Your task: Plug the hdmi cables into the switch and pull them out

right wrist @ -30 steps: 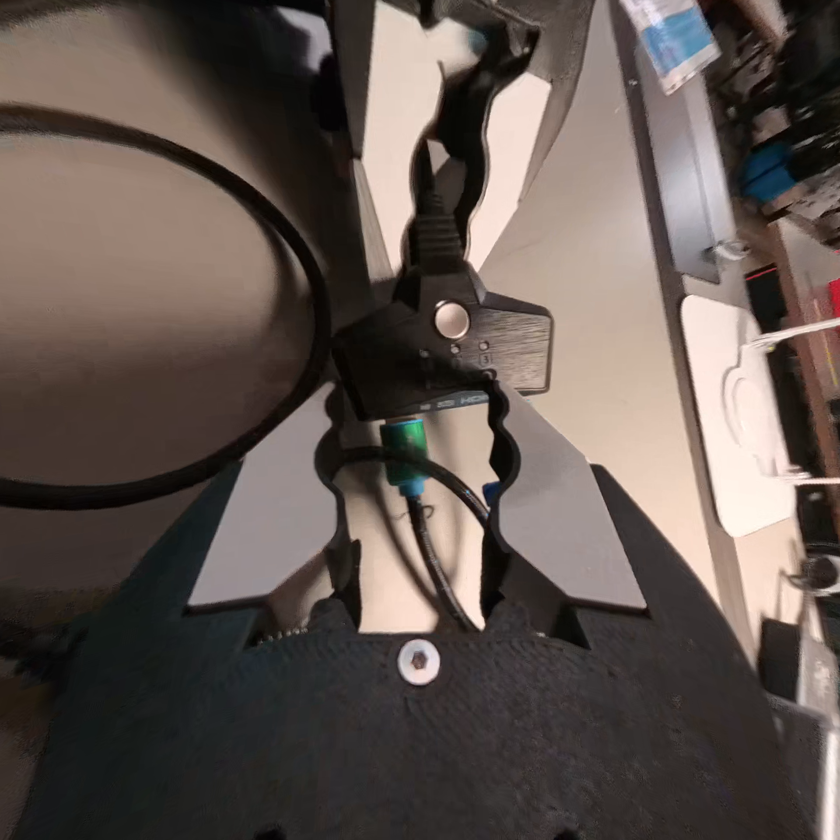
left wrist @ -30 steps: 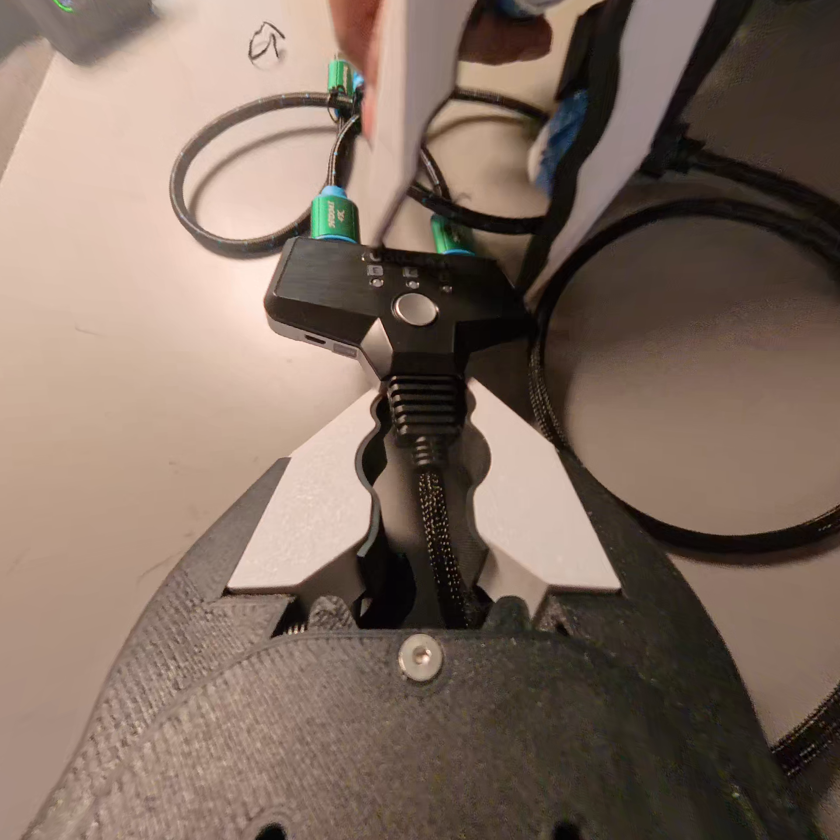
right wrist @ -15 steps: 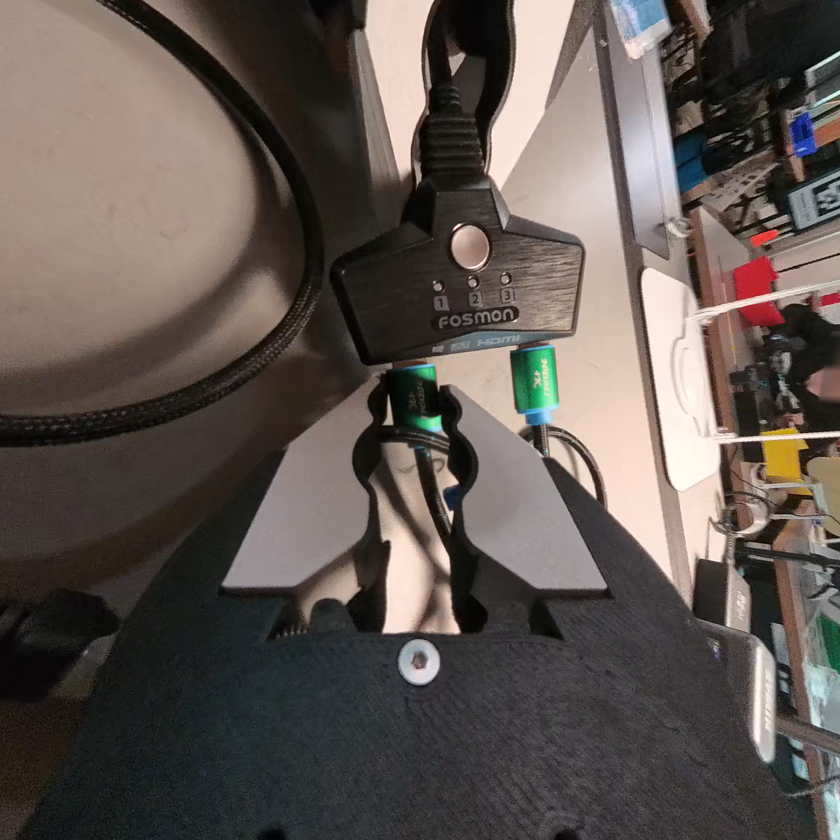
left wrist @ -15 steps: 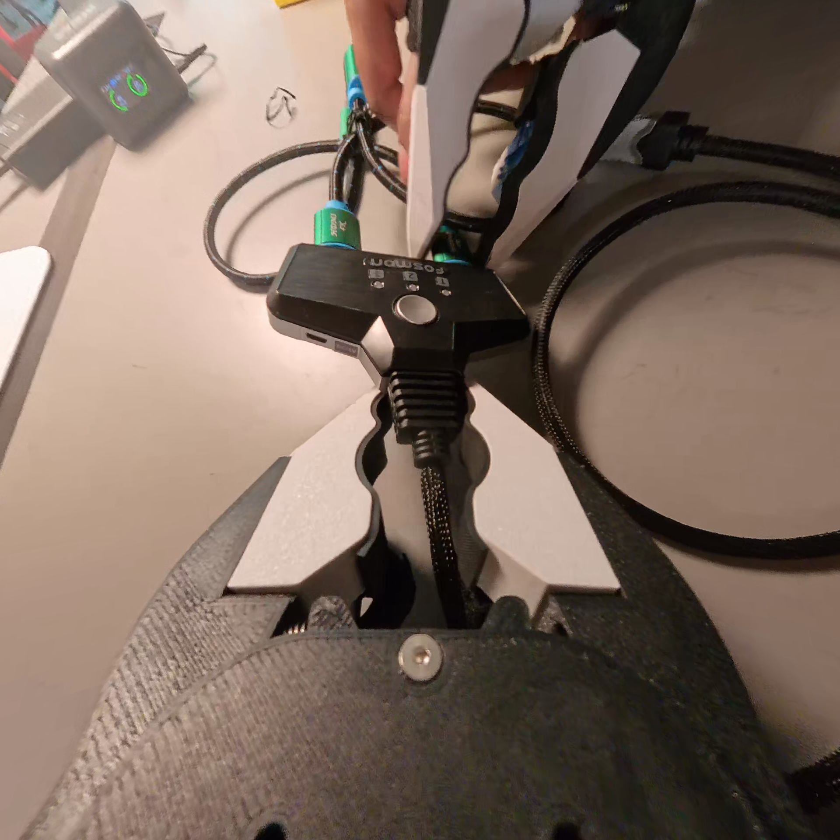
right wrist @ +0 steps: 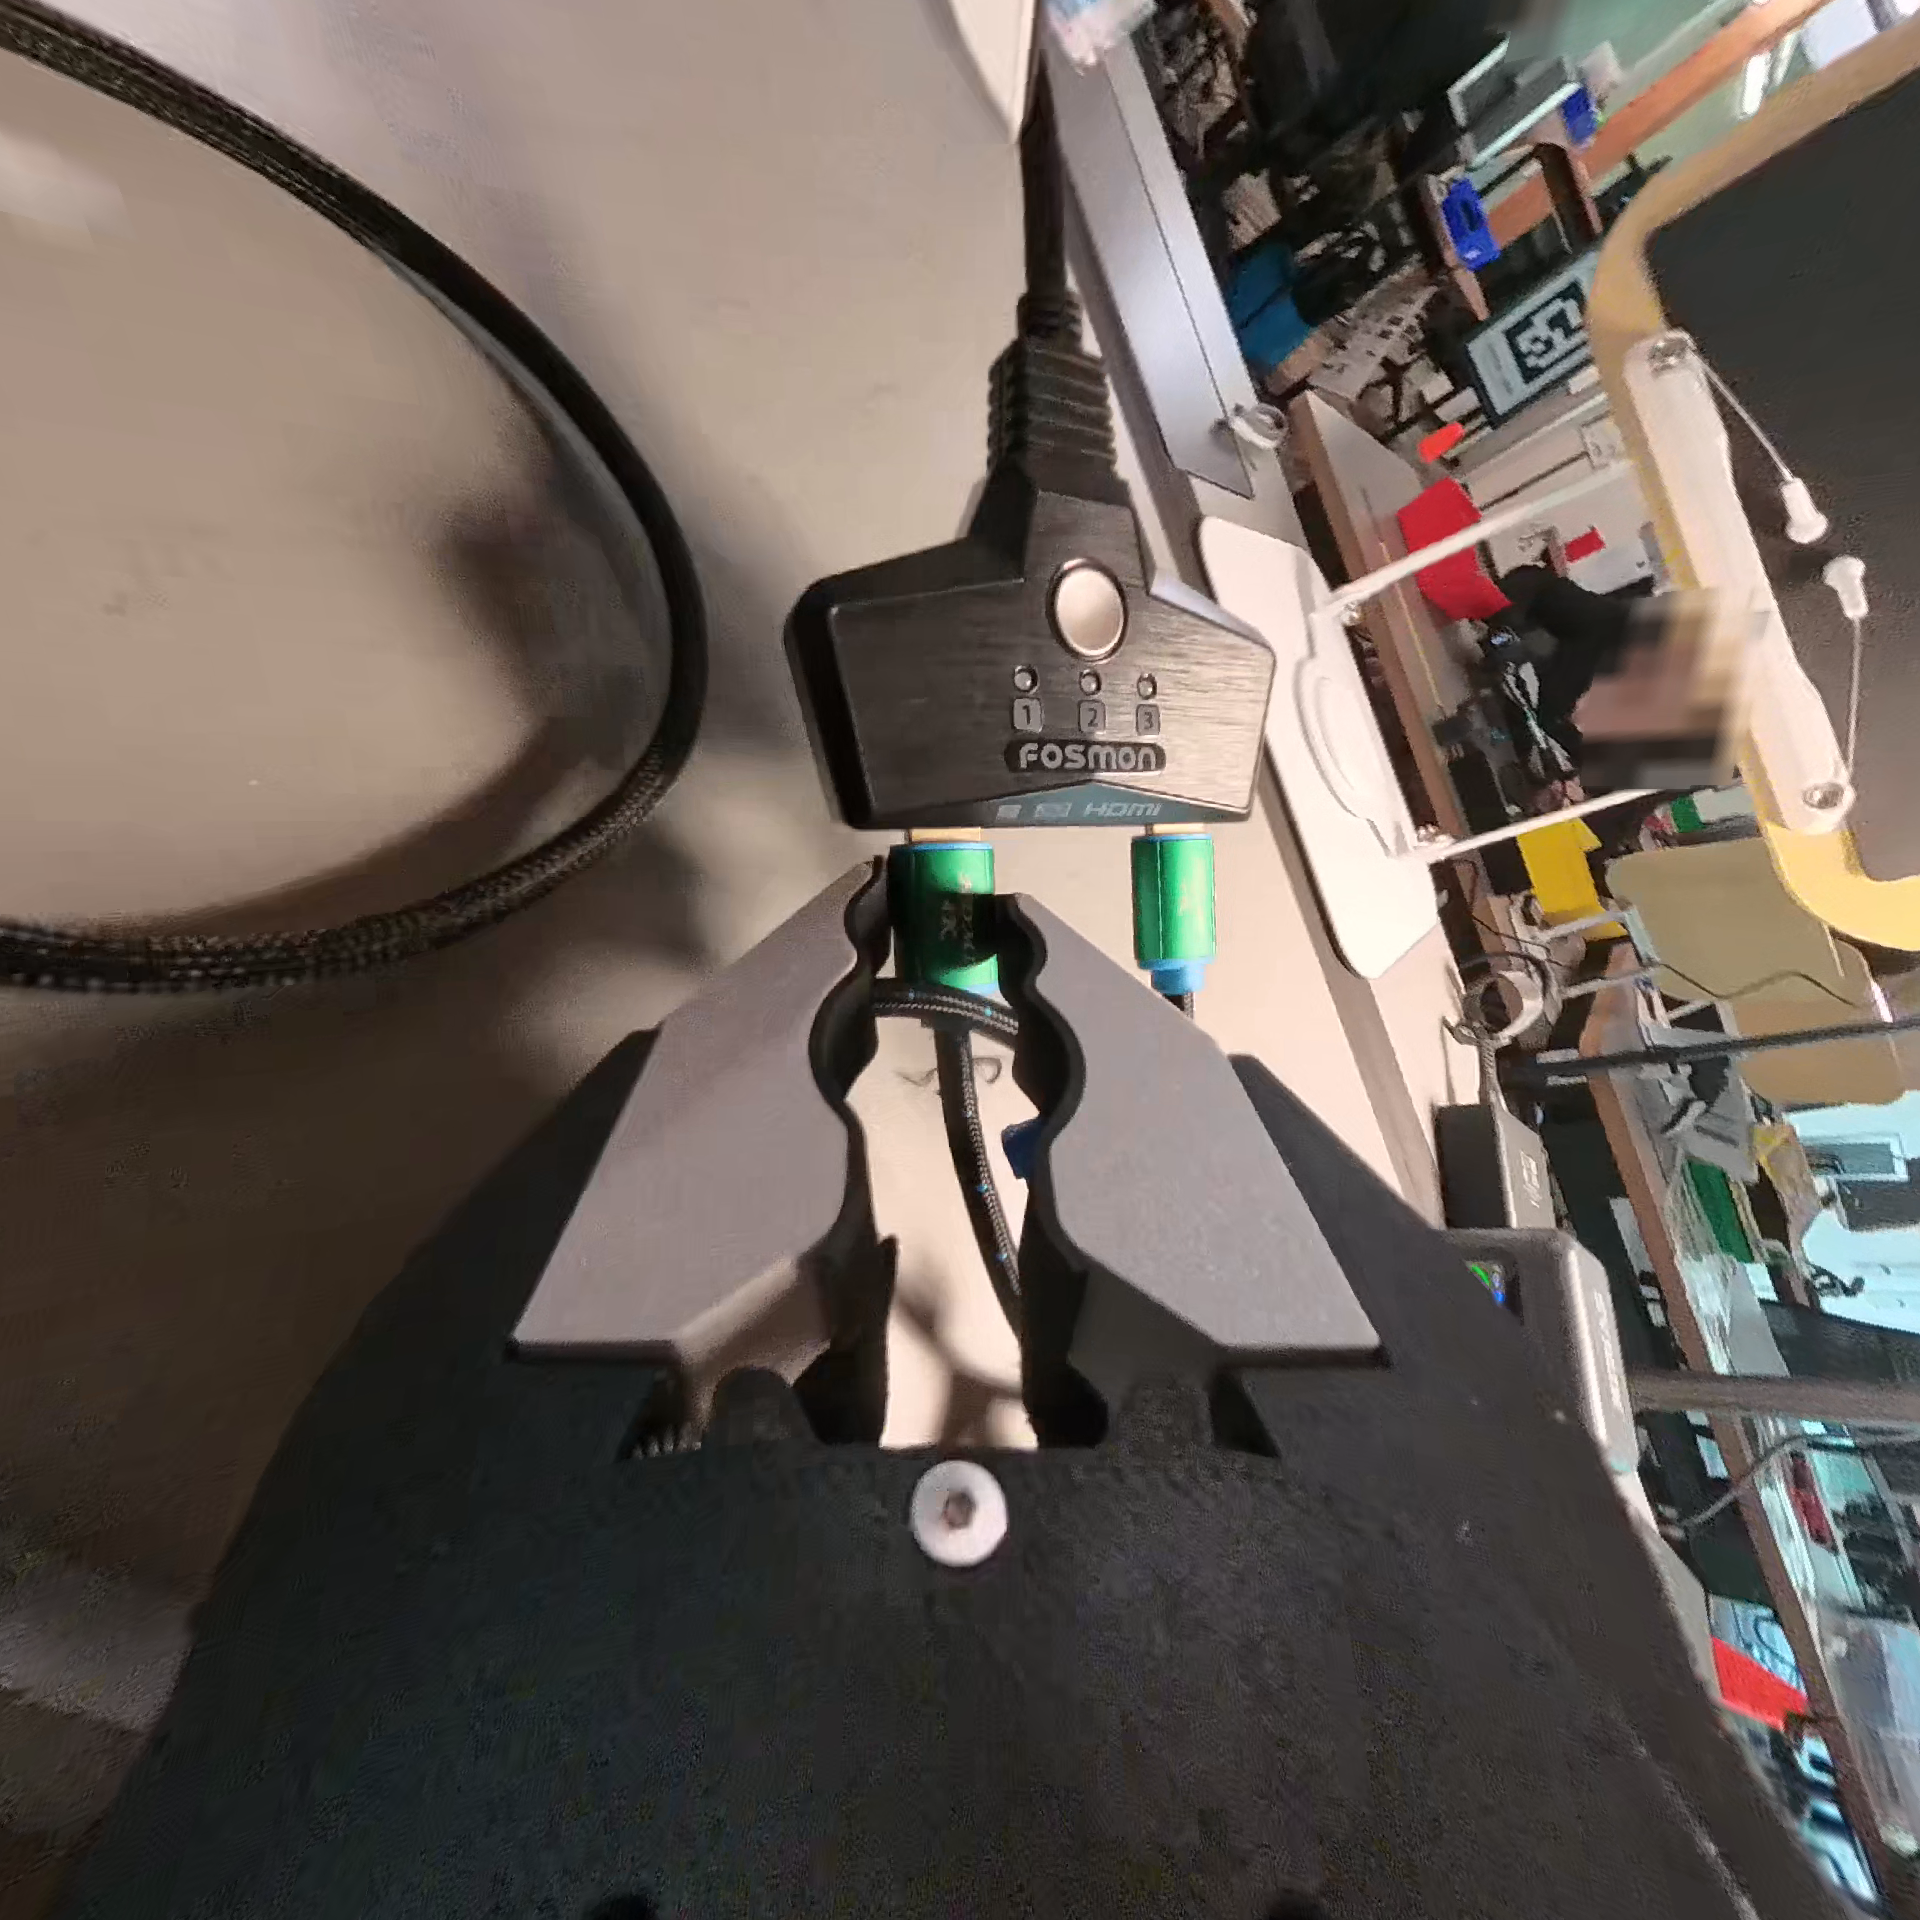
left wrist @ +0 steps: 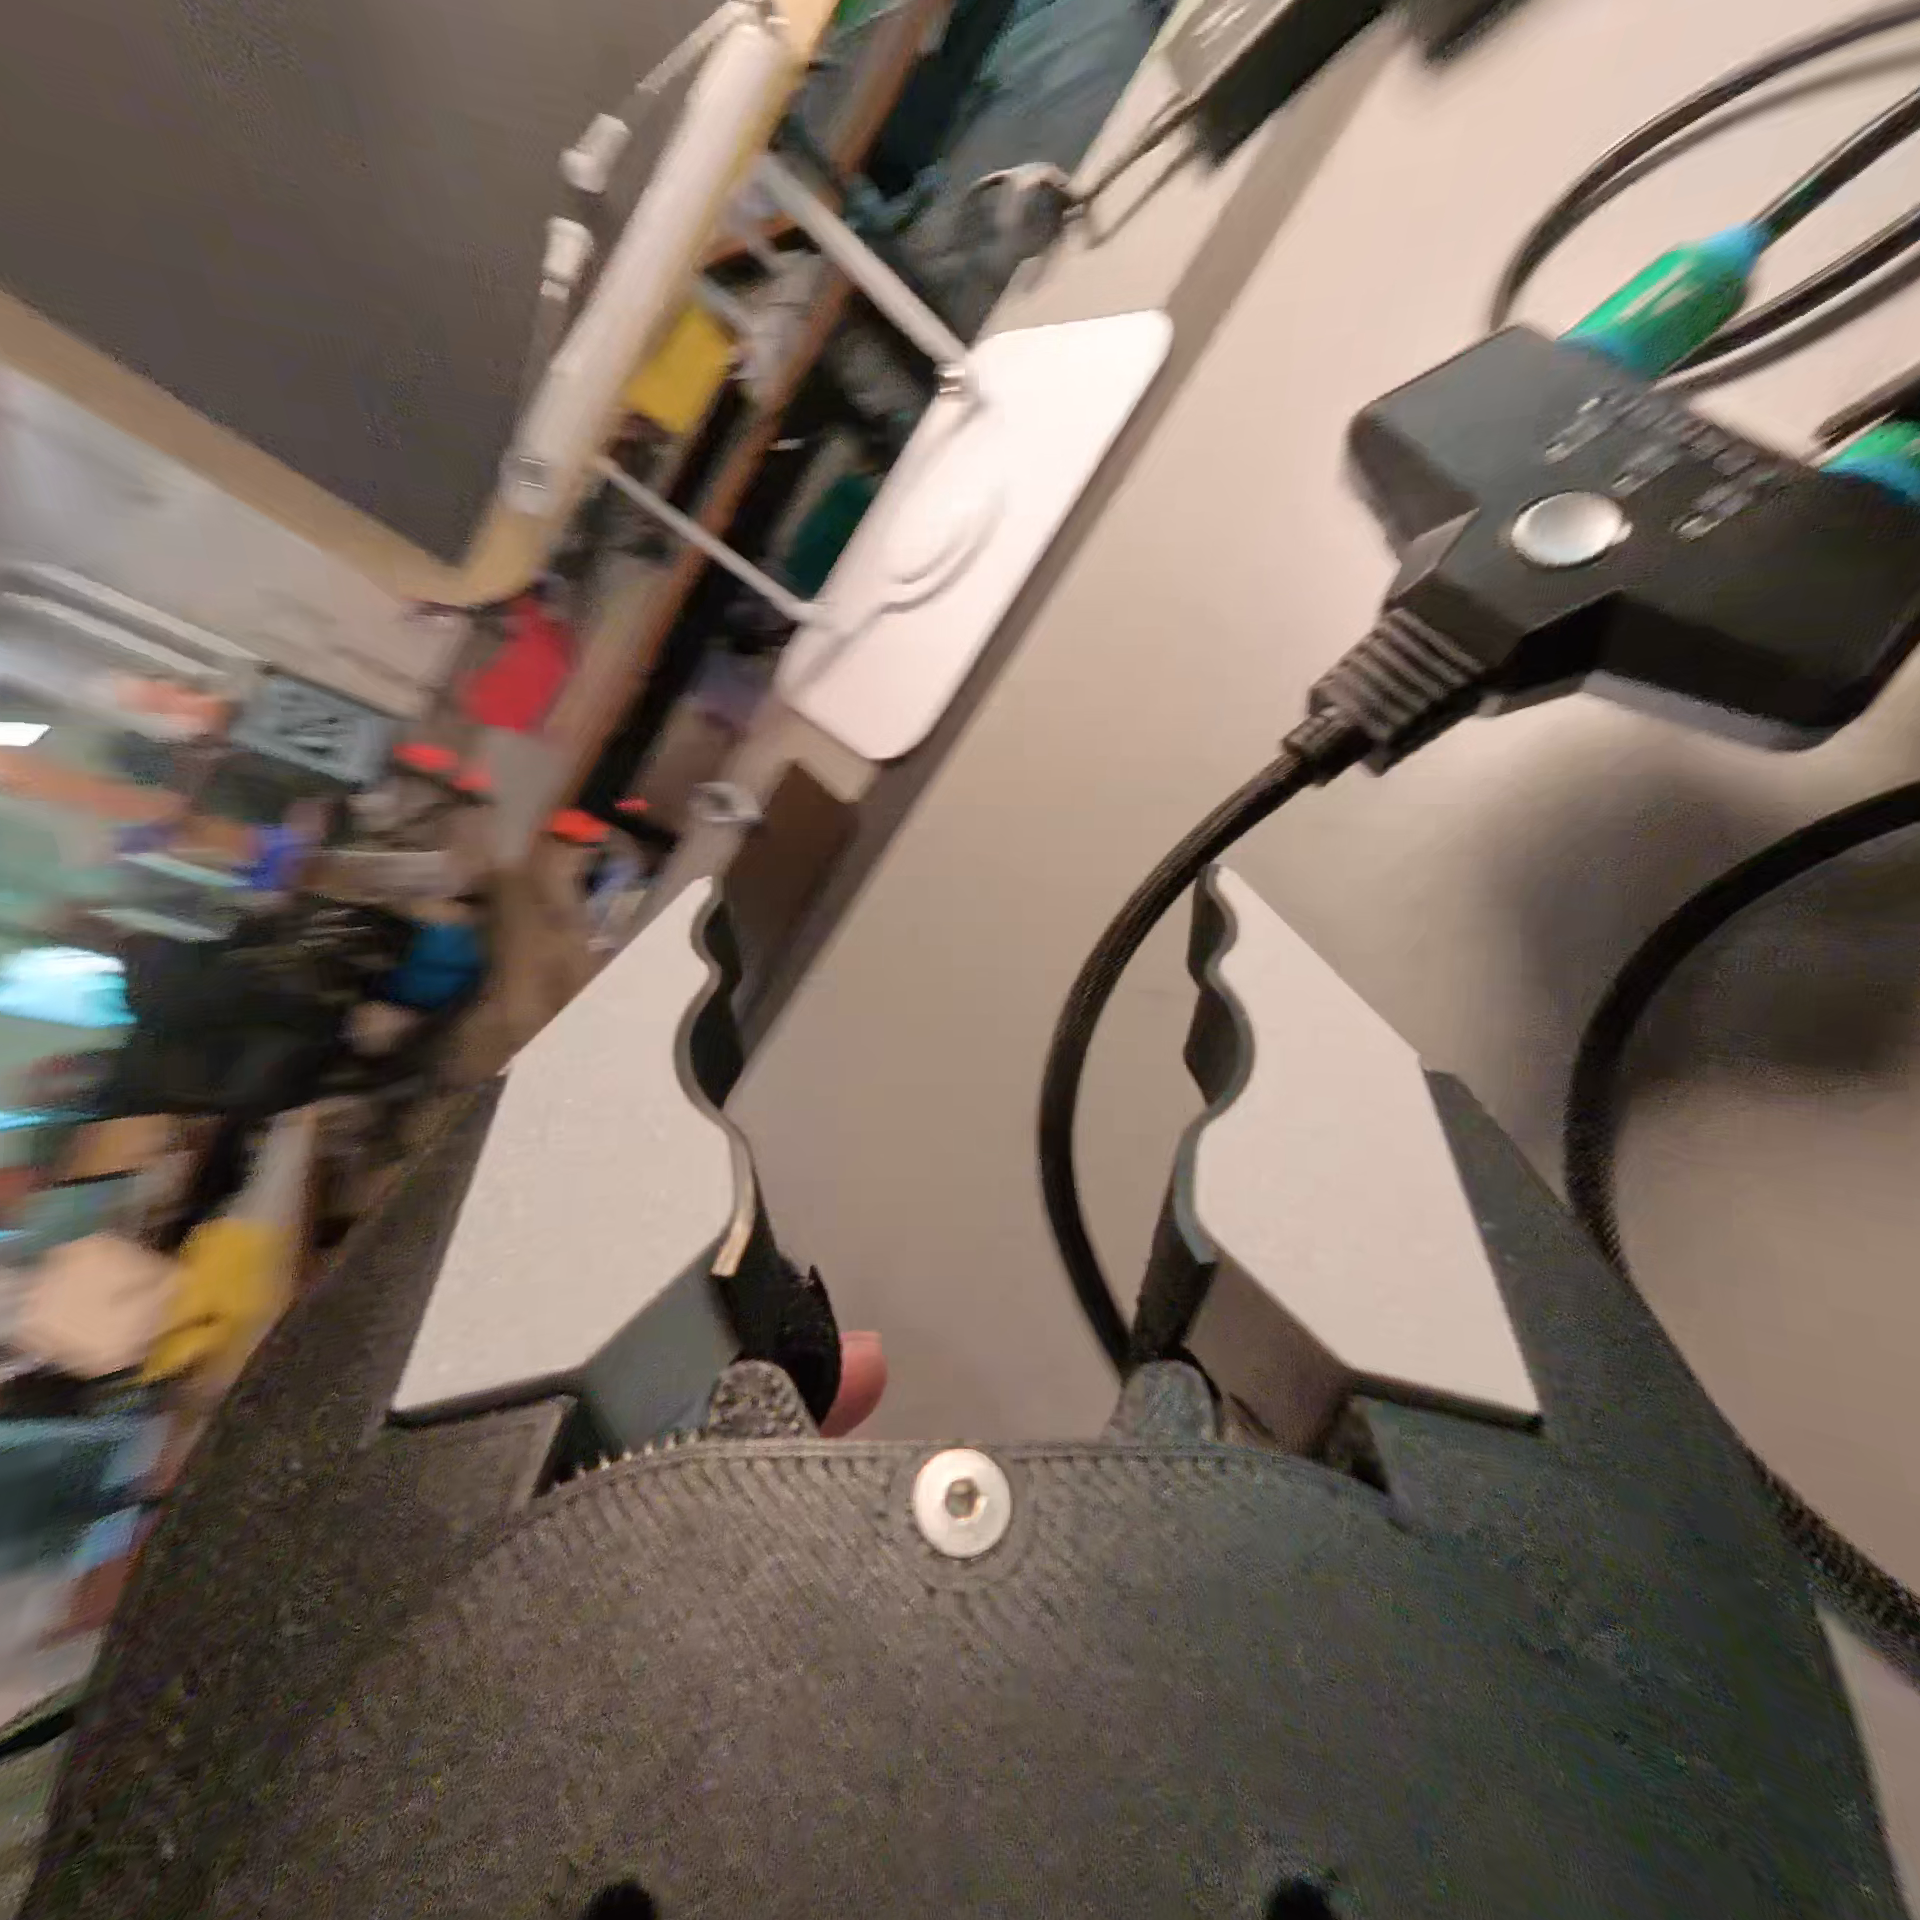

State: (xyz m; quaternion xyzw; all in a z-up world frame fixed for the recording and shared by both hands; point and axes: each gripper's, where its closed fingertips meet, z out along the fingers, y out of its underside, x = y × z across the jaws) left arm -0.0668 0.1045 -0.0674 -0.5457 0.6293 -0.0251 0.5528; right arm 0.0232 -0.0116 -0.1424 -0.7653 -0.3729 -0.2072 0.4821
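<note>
Two green HDMI plugs sit at the near edge of the black switch (right wrist: 1029,686), which lies on the pale bench (right wrist: 260,499). My right gripper (right wrist: 943,914) is closed narrow on the left-hand plug (right wrist: 940,914), the one at the switch's first port; a sliver of gold contact shows between that plug's collar and the port, so I judge it is either not quite home or just starting out. The second plug (right wrist: 1484,899) stands beside it at the third port, untouched. My left gripper (left wrist: 956,935) is spread wide and holds nothing; the switch's own braided cable (left wrist: 1081,1039) curves through the gap between the jaws without being pinched, and the switch (left wrist: 1621,540) sits up and to the right of it, apart.

I read this as the plug-or-pull stroke on the first cable. The next move calls for a straight push or draw along the plug's axis, and since nothing steadies the switch, it may slide.

The left wrist view is smeared and tilted, so the port faces there are unreadable. The middle port is hidden behind my right gripper's jaw, and a blue bit (right wrist: 1020,1143) peeks out behind that jaw; I cannot tell what it belongs to.
</note>
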